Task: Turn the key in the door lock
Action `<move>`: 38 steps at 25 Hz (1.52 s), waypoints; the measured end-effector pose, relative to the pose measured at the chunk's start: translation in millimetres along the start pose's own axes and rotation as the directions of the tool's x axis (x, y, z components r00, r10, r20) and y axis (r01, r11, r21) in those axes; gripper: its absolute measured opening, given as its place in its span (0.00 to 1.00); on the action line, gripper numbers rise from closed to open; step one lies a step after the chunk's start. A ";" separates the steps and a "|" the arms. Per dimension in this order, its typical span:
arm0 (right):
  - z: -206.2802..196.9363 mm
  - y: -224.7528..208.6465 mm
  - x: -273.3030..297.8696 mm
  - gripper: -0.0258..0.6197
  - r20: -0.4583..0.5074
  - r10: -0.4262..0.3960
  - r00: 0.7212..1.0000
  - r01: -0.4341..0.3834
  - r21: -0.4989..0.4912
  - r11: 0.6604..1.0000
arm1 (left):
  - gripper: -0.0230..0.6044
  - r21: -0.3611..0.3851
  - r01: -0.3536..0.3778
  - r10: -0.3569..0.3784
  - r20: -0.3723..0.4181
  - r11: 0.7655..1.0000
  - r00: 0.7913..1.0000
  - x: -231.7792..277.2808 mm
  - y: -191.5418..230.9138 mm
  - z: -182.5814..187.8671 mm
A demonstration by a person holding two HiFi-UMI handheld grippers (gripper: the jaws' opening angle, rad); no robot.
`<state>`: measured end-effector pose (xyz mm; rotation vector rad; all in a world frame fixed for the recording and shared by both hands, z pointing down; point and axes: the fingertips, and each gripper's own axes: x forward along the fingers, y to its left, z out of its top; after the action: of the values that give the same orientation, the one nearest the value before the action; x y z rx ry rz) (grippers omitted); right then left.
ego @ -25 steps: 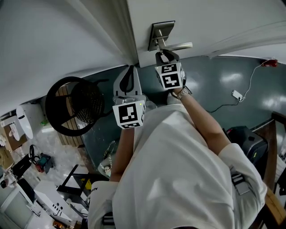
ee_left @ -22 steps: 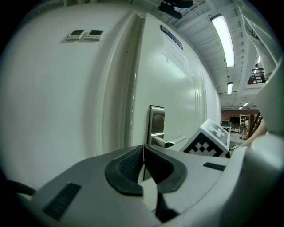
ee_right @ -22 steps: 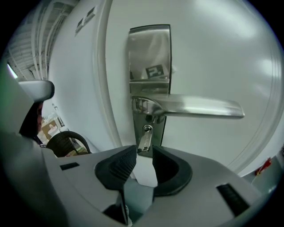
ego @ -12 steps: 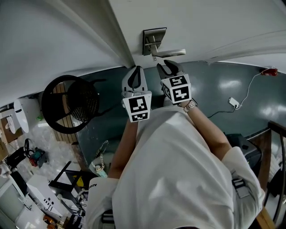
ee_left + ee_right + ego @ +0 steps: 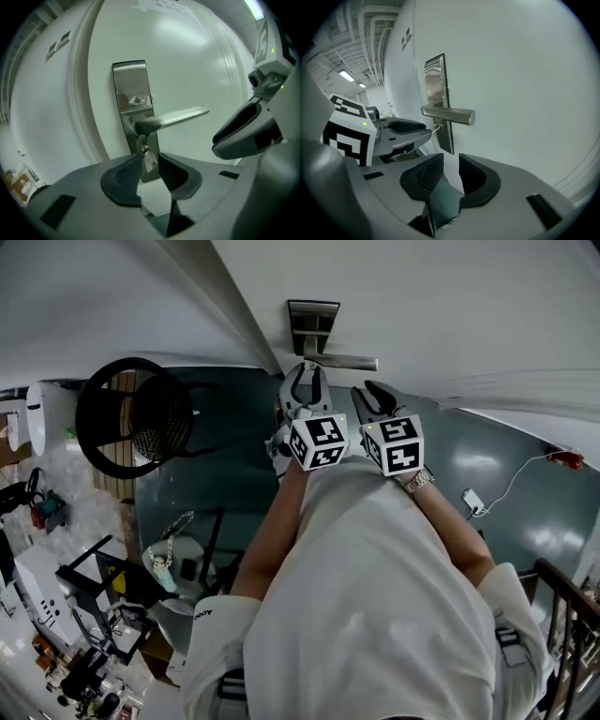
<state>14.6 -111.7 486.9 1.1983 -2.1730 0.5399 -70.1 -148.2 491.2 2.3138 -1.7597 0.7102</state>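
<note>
Both grippers have closed in on the lock plate (image 5: pixel 133 93). The left gripper (image 5: pixel 306 377) has just been opening its jaws. They now stand apart, with the key (image 5: pixel 150 161) in the gap between the ribbed pads and neither pad pressing it. I judge this to be the approach to the grasp, with the turn itself not yet begun. The right gripper (image 5: pixel 451 164), below and to the right of the plate, has also been opening and holds nothing. The key hangs from the cylinder at the plate's lower end, under the lever handle (image 5: pixel 180 116). Only the left gripper view shows the key framed by the pads. The right gripper view gives the side-on look, with the left gripper's tip close beside the plate's lower end. The head view does not show the key at all.
</note>
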 end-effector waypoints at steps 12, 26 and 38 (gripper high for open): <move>-21.3 -26.6 -4.6 0.19 -0.034 0.079 0.996 -0.081 -0.046 0.996 | 0.18 0.088 -0.218 0.225 -0.084 0.972 0.971 27.6 5.5 -9.2; -28.7 -35.3 2.0 0.19 -0.055 0.104 0.993 -0.106 -0.023 0.994 | 0.13 -0.082 -0.166 0.155 -0.122 0.983 0.980 39.4 11.7 -9.7; -23.5 -24.8 12.0 0.19 -0.055 0.102 0.993 -0.103 -0.008 0.995 | 0.13 -0.353 0.009 -0.036 -0.072 0.936 0.997 33.6 17.6 -9.8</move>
<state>37.9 -117.6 513.9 1.0577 -2.1971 0.5961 -82.6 -178.9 512.1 2.0351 -1.6646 0.4293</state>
